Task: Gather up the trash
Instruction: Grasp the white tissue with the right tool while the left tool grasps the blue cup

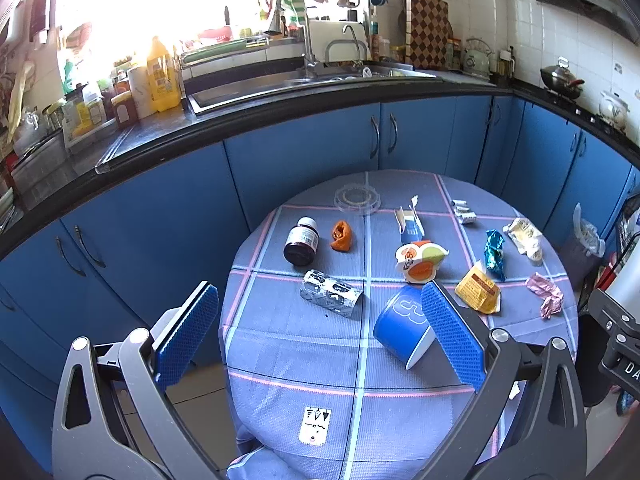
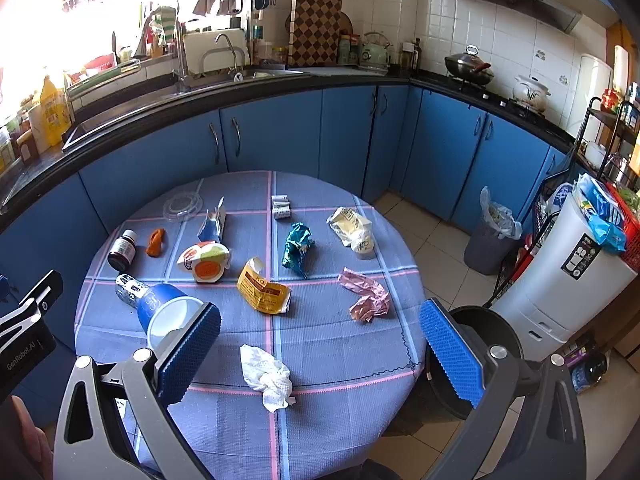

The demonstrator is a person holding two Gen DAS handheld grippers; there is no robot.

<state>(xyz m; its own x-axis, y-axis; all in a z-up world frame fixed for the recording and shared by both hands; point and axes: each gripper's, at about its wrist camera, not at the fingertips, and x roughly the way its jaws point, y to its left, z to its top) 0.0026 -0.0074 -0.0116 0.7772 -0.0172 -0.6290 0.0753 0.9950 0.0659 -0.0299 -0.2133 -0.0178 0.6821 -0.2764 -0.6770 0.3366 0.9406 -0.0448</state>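
A round table with a blue checked cloth carries scattered trash. A tipped blue paper cup lies near the front. Around it lie a silver blister pack, a dark bottle, an orange scrap, a yellow wrapper, a teal wrapper, a pink wrapper and a crumpled white tissue. My left gripper is open and empty above the table's near left. My right gripper is open and empty above the tissue.
A black bin stands beside the table at the right, partly behind my right finger. A grey lined bin and a white bin stand further right. Blue cabinets and a counter with a sink run behind.
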